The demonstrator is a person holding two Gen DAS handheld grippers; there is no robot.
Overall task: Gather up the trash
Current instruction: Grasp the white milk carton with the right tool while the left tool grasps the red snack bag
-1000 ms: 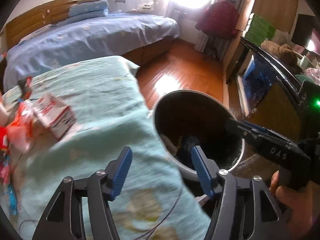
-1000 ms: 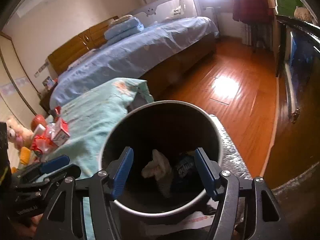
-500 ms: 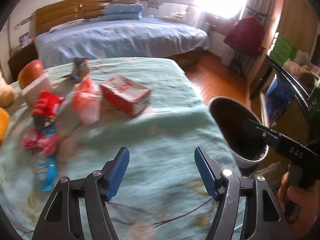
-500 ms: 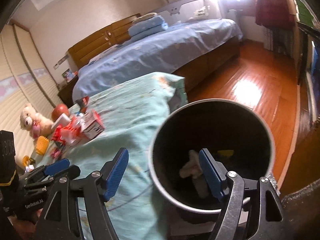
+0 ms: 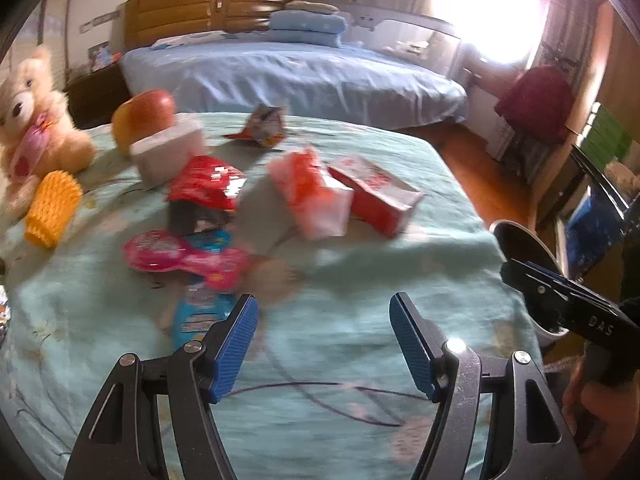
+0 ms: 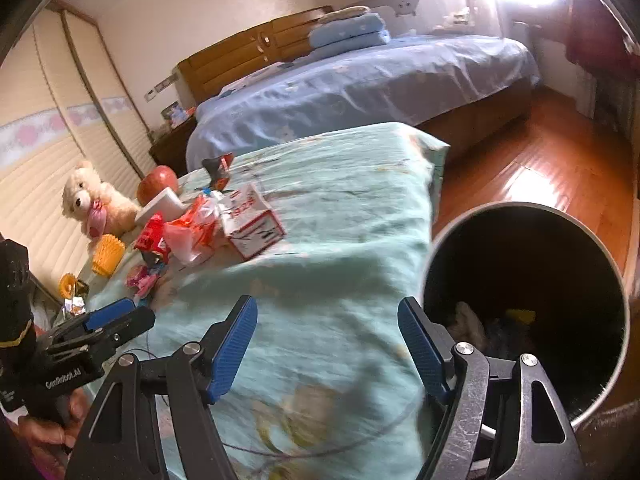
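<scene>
Wrappers (image 5: 208, 188), red carton (image 5: 376, 194) beside open bin (image 6: 524, 312).

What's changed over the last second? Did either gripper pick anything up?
No pickup. The left gripper swung from the trash bin to face the litter pile, near the blue packet. The right gripper shifted left off the bin's mouth, now over the teal blanket. Both stayed open and empty; the red-and-white box and wrappers look unmoved, and the bin keeps its trash.
</scene>
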